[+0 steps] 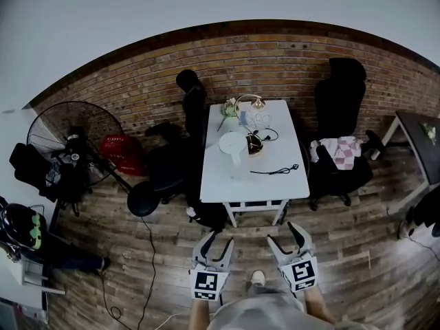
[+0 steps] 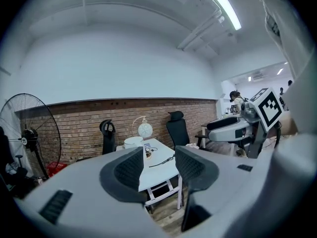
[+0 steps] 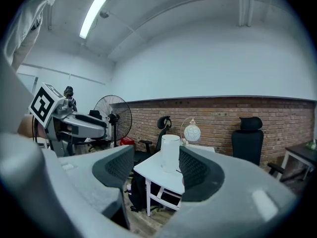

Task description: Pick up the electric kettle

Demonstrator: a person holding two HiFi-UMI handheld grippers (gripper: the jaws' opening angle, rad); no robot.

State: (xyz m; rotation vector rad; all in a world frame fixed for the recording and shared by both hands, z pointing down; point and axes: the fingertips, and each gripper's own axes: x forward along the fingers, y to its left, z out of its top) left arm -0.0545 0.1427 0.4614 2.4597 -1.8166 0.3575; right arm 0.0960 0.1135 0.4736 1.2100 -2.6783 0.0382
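Note:
The white electric kettle stands upright near the middle of a white table, far ahead of both grippers. It is small in the left gripper view and larger in the right gripper view, seen through the gap between the jaws. My left gripper and right gripper hover side by side over the wooden floor, short of the table's near edge. Each has its jaws apart, the left narrower than the right, with nothing between them.
On the table lie a black cable, a dark round base and a globe lamp. Black chairs flank the table, one draped with cloth. A standing fan and red basket are at the left.

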